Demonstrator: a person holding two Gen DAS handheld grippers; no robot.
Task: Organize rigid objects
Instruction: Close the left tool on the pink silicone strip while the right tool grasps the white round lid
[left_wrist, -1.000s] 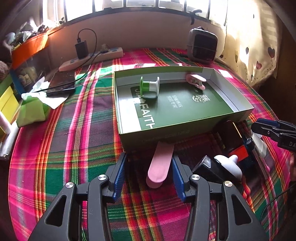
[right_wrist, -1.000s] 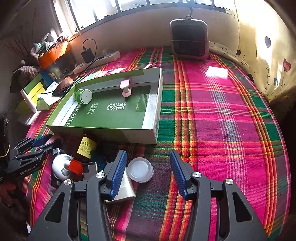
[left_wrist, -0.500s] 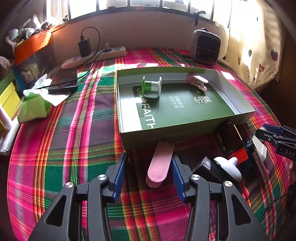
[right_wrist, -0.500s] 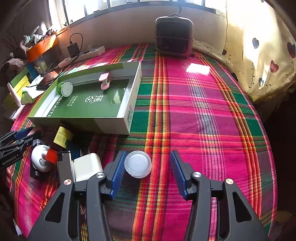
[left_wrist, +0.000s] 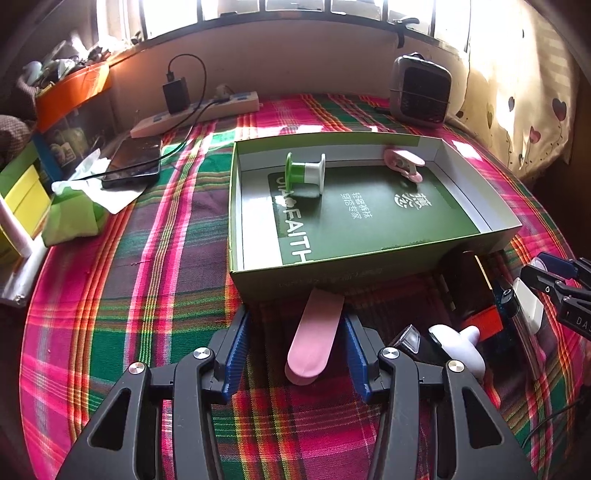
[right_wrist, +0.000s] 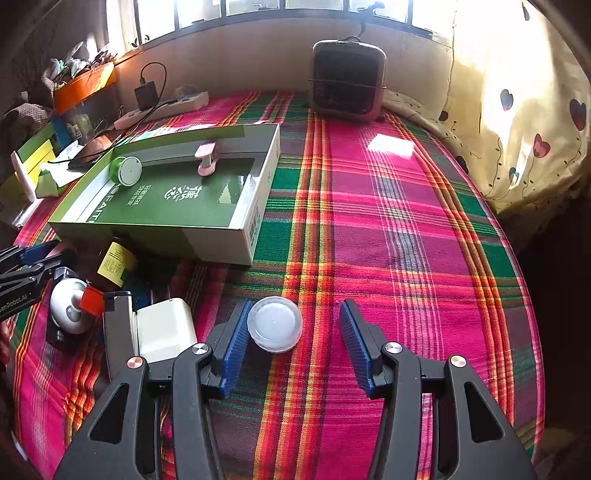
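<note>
Hand-held gripper on our left (left_wrist: 295, 354): we are holding it wide, straddling the pink flat stick (left_wrist: 314, 336) on the plaid cloth; the right blue pad looks near or at the stick's edge, the left well clear. Nothing gripped.

Right hand-held gripper (right_wrist: 290, 343): we are keeping it about half open around the clear round lid (right_wrist: 274, 325); the lid is sitting close to the left pad, with a gap on the right. Not squeezed.

Step, as we are judging it: both pickups lined up, grasps not yet made. Next we are needing to close on each piece, lift, and carry it over the near wall of the green box (left_wrist: 369, 266), where a green-and-white spool (left_wrist: 306, 173) and a pink clip (left_wrist: 404, 164) are already lying.

Views: only the left is showing the stick, touching the box's near wall; only the right is showing the lid and the white charger block (right_wrist: 164, 328).
</note>
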